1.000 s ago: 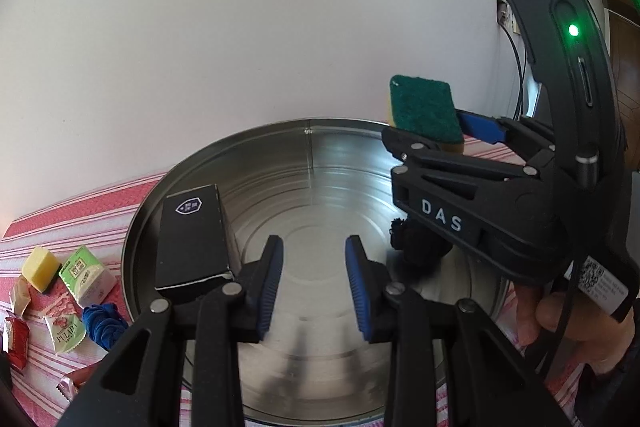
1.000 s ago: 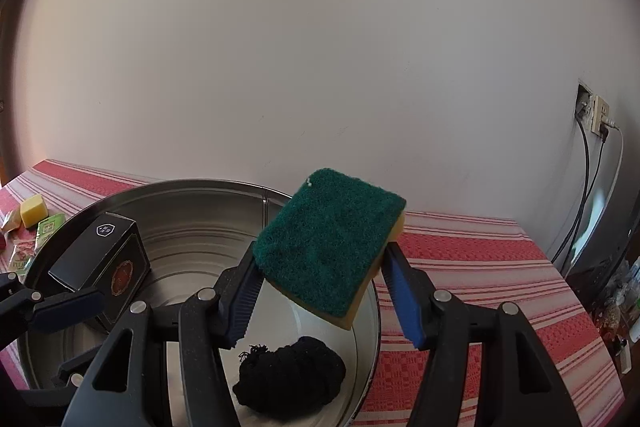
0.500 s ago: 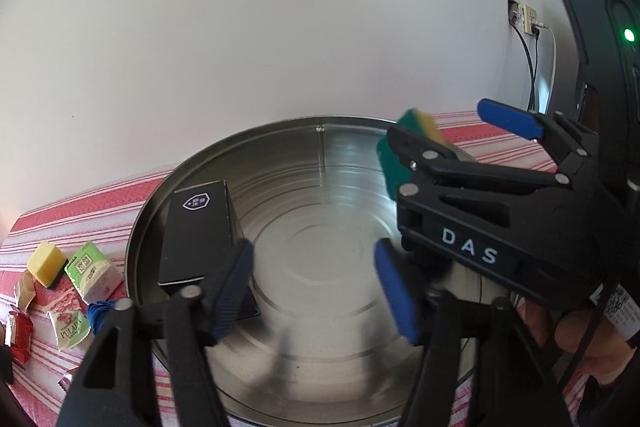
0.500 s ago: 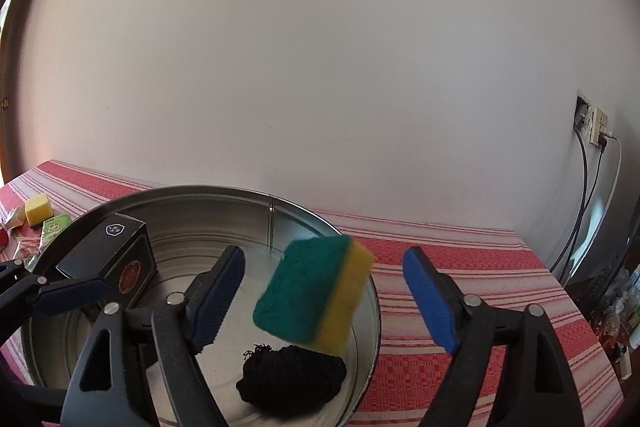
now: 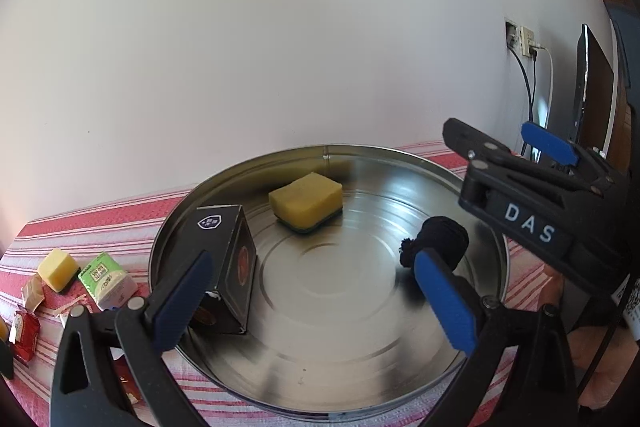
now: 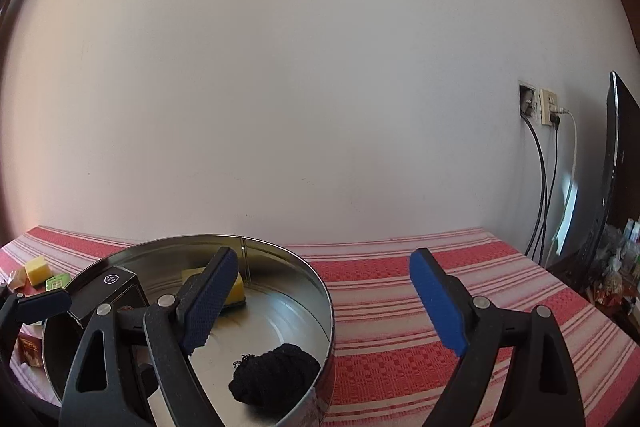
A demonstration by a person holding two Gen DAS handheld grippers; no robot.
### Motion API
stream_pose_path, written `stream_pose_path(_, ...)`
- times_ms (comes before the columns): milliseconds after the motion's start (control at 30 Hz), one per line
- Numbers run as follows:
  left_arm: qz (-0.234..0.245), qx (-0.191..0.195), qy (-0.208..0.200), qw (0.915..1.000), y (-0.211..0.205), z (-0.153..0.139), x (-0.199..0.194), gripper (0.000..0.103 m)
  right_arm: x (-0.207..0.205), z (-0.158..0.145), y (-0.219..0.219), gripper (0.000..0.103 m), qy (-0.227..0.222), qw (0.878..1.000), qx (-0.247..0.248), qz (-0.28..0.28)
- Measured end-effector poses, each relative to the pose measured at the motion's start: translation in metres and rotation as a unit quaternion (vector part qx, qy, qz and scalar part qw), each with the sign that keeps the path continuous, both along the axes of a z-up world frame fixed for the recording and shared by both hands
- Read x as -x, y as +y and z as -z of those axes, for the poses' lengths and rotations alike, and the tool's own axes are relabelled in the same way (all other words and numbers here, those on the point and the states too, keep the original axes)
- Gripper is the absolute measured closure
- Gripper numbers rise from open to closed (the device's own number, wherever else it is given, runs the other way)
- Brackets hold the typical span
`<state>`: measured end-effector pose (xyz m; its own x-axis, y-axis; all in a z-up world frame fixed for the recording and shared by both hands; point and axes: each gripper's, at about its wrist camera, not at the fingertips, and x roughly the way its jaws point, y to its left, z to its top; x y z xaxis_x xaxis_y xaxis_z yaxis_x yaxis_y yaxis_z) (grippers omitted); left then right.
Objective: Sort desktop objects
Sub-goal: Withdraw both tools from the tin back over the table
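A round metal tin (image 5: 400, 155) (image 6: 324, 311) stands on the red striped cloth. In it lie a yellow sponge with a green underside (image 5: 306, 201) (image 6: 239, 287), a black box (image 5: 228, 263) (image 6: 108, 287) and a black cloth bundle (image 5: 440, 241) (image 6: 276, 377). My left gripper (image 5: 316, 303) is open and empty above the tin's near part. My right gripper (image 6: 320, 301) is open and empty above the tin's right rim; it also shows in the left wrist view (image 5: 516, 167).
Left of the tin lie a second yellow sponge (image 5: 58, 269) (image 6: 37, 270), a green carton (image 5: 106, 281) and small red packets (image 5: 24, 335). The wall stands just behind. Cables (image 6: 540, 179) and a dark screen (image 6: 612, 163) are at the right.
My right gripper opened and let go of the sponge, which fell into the tin yellow side up. My left gripper opened wide.
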<state>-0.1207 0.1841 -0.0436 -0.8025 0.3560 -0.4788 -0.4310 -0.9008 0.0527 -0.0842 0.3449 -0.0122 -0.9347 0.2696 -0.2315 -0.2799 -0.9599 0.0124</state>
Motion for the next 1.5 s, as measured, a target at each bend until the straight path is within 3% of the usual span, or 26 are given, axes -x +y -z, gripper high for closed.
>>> stream_pose_path(67, -0.004, -0.001, -0.001, 1.0000, -0.001, 0.000, 0.000, 0.001, -0.013, -0.001, -0.002, 0.014, -0.003, 1.000, -0.001, 0.019)
stream_pose_path(167, -0.007, 0.000, -0.001, 1.0000, -0.002, 0.001, 0.000, 0.001, -0.025, -0.003, -0.015, 0.013, 0.027, 0.999, -0.029, 0.034)
stream_pose_path(267, -0.009, 0.001, 0.004, 0.9999, -0.001, 0.002, -0.002, 0.001, -0.047, -0.011, -0.030, 0.000, 0.060, 0.995, -0.065, 0.052)
stream_pose_path(333, -0.010, 0.002, 0.009, 0.9999, 0.001, 0.001, -0.004, 0.001, -0.054, -0.012, -0.038, 0.000, 0.078, 0.992, -0.078, 0.062)
stream_pose_path(567, -0.025, 0.005, 0.022, 0.9994, 0.000, 0.000, -0.007, 0.001, -0.050, -0.018, -0.032, 0.000, 0.046, 0.995, -0.060, 0.068)
stream_pose_path(967, -0.040, -0.030, 0.036, 0.9981, -0.015, -0.004, -0.008, 0.001, -0.064, -0.018, -0.036, 0.000, 0.079, 0.992, -0.053, 0.086)
stream_pose_path(1067, -0.044, -0.022, 0.048, 0.9976, -0.017, -0.004, -0.009, 0.001, -0.072, -0.019, -0.041, 0.000, 0.098, 0.989, -0.061, 0.097)
stream_pose_path(1167, -0.051, -0.010, 0.064, 0.9966, -0.021, -0.005, -0.011, 0.001, -0.076, -0.020, -0.045, 0.000, 0.105, 0.989, -0.048, 0.089)
stream_pose_path(1500, -0.091, -0.034, 0.085, 0.9917, -0.063, -0.009, -0.022, 0.001, -0.079, -0.019, -0.071, 0.000, 0.101, 0.992, -0.046, 0.054)
